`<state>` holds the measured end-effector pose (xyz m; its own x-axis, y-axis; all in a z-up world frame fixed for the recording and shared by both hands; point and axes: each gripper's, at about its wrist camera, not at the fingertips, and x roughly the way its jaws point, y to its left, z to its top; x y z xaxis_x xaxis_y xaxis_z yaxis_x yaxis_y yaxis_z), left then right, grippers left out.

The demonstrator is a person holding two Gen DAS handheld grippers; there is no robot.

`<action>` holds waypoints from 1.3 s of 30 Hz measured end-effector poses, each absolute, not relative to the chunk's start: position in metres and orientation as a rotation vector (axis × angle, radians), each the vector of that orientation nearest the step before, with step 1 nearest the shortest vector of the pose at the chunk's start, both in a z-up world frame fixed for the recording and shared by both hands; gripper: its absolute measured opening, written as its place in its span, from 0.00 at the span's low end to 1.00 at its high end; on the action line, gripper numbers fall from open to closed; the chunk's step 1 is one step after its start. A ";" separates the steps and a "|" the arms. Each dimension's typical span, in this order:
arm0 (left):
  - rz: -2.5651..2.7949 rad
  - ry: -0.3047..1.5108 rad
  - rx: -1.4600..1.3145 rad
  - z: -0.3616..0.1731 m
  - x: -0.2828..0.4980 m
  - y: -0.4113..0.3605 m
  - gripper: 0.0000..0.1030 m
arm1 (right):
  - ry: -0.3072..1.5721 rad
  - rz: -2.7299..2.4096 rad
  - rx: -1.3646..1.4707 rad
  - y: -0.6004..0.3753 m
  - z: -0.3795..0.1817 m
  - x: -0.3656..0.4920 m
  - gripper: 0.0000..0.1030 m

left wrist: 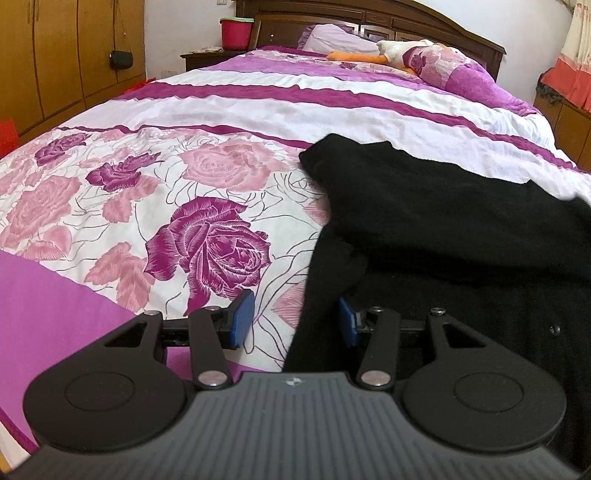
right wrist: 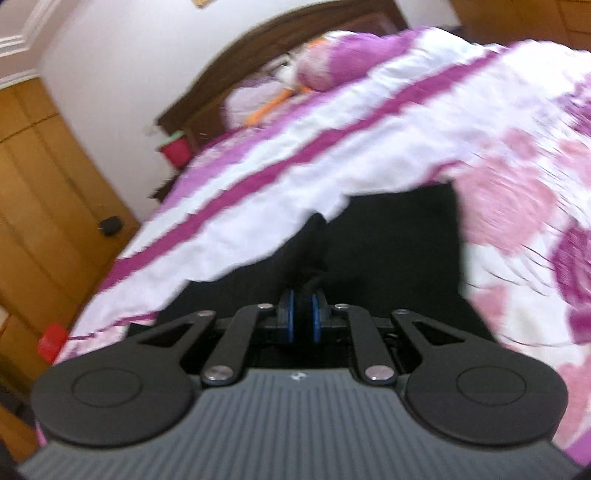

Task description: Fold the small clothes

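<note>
A black garment (left wrist: 443, 229) lies spread on the flowered bedspread (left wrist: 147, 206), on the right of the left wrist view. My left gripper (left wrist: 295, 317) is open; the garment's left edge lies between its blue pads, loose. In the right wrist view, which is blurred, my right gripper (right wrist: 302, 310) is shut on a bunched fold of the black garment (right wrist: 388, 251) and holds it up off the bedspread (right wrist: 332, 155).
Pillows and an orange and white plush toy (left wrist: 391, 53) lie at the head of the bed by the dark wooden headboard (left wrist: 369, 18). A red bucket (left wrist: 236, 33) stands on a nightstand. Wooden wardrobes (left wrist: 55, 62) line the left wall.
</note>
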<state>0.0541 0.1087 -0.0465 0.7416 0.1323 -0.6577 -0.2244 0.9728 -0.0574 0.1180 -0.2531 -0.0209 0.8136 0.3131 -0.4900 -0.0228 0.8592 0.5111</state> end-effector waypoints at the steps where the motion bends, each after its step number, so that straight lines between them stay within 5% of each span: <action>1: 0.201 0.705 -0.129 -0.047 0.054 0.107 0.53 | 0.616 0.170 0.522 -0.257 -0.029 0.118 0.12; 9: 0.223 0.702 -0.080 -0.047 0.057 0.099 0.53 | 0.659 0.147 0.500 -0.267 -0.051 0.111 0.12; 10: 0.224 0.701 -0.079 -0.047 0.057 0.099 0.53 | 0.653 0.148 0.494 -0.268 -0.048 0.109 0.17; 13: 0.229 0.702 -0.080 -0.045 0.057 0.098 0.53 | 0.599 0.127 0.488 -0.274 -0.041 0.102 0.55; 14: 0.228 0.699 -0.080 -0.043 0.057 0.098 0.53 | 0.579 0.125 0.490 -0.276 -0.039 0.101 0.58; 23: 0.186 0.651 -0.096 -0.024 0.064 0.094 0.53 | 0.585 0.149 0.468 -0.269 -0.039 0.131 0.58; 28: 0.148 0.591 -0.091 -0.012 0.080 0.084 0.53 | 0.613 0.134 0.386 -0.254 -0.053 0.147 0.54; 31: 0.099 0.515 -0.088 -0.007 0.091 0.077 0.53 | 0.580 0.177 0.375 -0.251 -0.051 0.145 0.12; 39: 0.100 0.464 -0.071 -0.025 0.139 0.052 0.53 | 0.389 0.136 0.273 -0.253 -0.019 0.124 0.08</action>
